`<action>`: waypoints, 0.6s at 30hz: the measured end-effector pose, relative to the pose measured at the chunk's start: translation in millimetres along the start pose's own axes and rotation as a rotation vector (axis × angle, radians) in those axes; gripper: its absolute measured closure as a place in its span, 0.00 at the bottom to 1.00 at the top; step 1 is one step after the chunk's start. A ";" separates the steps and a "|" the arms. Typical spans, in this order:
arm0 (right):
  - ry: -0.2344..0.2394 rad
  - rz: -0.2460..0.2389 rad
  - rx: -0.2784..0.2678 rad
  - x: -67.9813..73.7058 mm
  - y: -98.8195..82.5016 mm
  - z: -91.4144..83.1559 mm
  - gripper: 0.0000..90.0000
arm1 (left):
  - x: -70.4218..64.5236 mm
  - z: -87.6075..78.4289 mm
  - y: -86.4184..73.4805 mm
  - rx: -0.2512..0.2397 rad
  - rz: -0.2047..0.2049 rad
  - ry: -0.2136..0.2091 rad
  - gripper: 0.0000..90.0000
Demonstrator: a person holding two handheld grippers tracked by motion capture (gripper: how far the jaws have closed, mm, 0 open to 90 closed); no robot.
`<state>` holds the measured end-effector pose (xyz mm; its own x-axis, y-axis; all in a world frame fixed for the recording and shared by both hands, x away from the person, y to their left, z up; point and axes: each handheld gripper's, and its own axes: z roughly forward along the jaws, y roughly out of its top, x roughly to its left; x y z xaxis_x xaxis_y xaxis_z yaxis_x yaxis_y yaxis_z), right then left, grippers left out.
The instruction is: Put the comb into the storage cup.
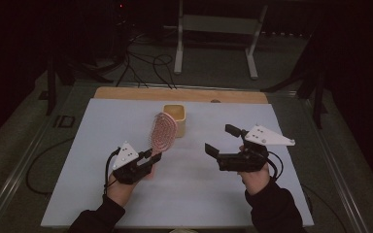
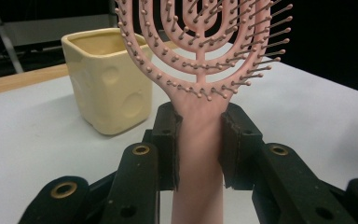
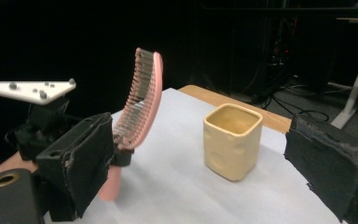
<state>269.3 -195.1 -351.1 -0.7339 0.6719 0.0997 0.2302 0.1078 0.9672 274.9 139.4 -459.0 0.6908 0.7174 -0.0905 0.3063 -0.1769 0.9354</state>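
Holding a pink hairbrush (image 2: 200, 65) by its handle, the left gripper (image 1: 148, 160) is keeping the brush upright and slightly tilted above the table (image 1: 184, 194). In the left gripper view the jaws are pressing on the two sides of the handle just below the bristled head, so the jaws are clamped on the brush. The long axis of the brush is running from the jaws upward and away from the person, with the head leaning toward the cream square cup (image 1: 175, 118) at the far middle of the table. In the high view the head is overlapping the near left corner of the cup; whether it is touching the cup cannot be told from that view, but in the right gripper view the brush (image 3: 142, 100) and the cup (image 3: 232, 140) are standing apart, the cup lying beyond and to one side of the head.

The right gripper (image 1: 219, 141) is hovering over the right half of the table with its jaws wide apart and nothing between them, pointing leftward toward the brush and cup. The left gripper is the nearer of the two to the cup. Judged from this arrangement, the coming move is turning on the offset between brush and cup opening: the brush is probably being carried forward and over the rim.
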 end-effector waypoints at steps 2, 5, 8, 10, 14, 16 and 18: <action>0.010 0.007 0.001 1.1 2.3 5.5 0.09 | -0.7 -0.1 0.2 -0.002 -0.003 -0.002 0.79; 0.027 0.017 -0.001 3.6 5.0 13.1 0.09 | -1.3 -0.2 0.2 -0.003 0.003 -0.007 0.79; 0.035 0.020 0.005 7.3 8.0 22.6 0.09 | -2.2 0.5 0.0 -0.002 0.005 -0.008 0.79; 0.034 0.031 0.008 8.9 9.9 28.3 0.09 | -2.3 1.1 -0.2 0.000 0.002 -0.011 0.79; 0.057 0.049 0.009 14.0 14.1 39.0 0.09 | -2.9 1.2 -0.9 -0.008 0.002 -0.011 0.79; 0.078 0.050 0.016 16.7 16.5 44.4 0.09 | -3.3 1.1 -0.8 -0.011 0.003 -0.012 0.79; 0.090 0.048 0.019 19.7 19.0 49.2 0.09 | -3.0 0.8 -0.8 -0.016 0.005 -0.013 0.79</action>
<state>290.7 -143.7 -342.3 -0.7758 0.6083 0.1677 0.2783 0.0914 0.9561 273.1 136.9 -459.8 0.7007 0.7077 -0.0904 0.2927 -0.1696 0.9410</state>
